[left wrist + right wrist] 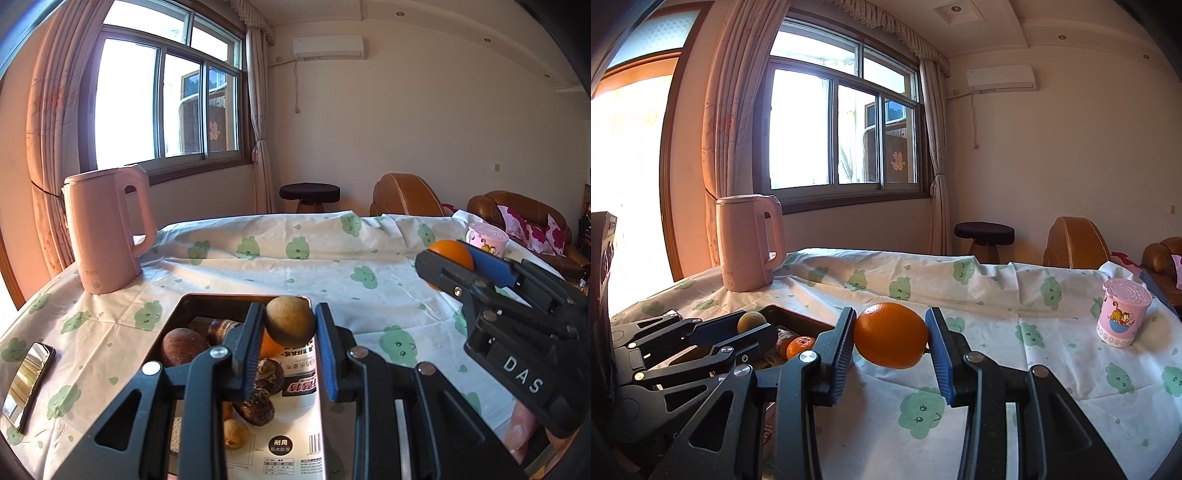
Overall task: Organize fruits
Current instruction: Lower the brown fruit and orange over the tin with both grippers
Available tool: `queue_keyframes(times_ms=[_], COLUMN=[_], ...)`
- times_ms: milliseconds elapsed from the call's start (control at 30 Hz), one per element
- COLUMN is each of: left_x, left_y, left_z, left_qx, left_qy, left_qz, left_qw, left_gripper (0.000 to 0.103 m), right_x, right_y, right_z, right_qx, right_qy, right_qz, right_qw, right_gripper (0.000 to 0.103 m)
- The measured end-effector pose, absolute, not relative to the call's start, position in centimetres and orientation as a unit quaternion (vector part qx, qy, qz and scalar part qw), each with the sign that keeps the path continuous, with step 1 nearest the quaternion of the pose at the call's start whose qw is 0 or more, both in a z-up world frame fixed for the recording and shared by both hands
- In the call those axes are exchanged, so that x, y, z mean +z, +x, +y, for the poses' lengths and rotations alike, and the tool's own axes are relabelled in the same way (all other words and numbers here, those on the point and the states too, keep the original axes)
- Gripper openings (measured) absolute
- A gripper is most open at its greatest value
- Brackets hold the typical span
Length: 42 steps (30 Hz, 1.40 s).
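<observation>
Left gripper (289, 345) clamps one brown round fruit (290, 321), lifted above the tray (173, 317) below its tips, likely for sorting. Beneath: about six fruits (some overlap, count unsure). Right gripper (891, 345) pinches one orange (891, 335) over bare tablecloth (1015, 369); one pink cup (1123, 314) far right.

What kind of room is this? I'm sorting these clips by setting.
Most likely a home living room: leather armchairs by the wall, a curtained window, a wall air conditioner, and a table with a cartoon tablecloth carrying a pink kettle.
</observation>
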<state>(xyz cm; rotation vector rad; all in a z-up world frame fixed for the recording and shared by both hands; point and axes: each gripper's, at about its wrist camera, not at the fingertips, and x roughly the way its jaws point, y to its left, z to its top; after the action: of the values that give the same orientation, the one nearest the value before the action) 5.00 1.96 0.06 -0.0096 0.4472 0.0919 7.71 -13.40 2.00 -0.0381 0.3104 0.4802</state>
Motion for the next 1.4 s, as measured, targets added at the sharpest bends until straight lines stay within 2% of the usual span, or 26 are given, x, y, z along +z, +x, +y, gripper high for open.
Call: queue_keyframes(times_ms=[1400], left_x=[-1.7], left_y=[3.4], left_z=[11.1], left_qx=[0.116], left_qy=[-0.042], left_qz=[0.251], left_qw=[0.960], left_gripper=[0.030], right_x=[0.9], right_y=[6.3], right_z=[-3.8], right_qx=[0.305], right_qy=[-0.076], right_qz=[0.169], right_qw=[0.934], right_gripper=[0.041])
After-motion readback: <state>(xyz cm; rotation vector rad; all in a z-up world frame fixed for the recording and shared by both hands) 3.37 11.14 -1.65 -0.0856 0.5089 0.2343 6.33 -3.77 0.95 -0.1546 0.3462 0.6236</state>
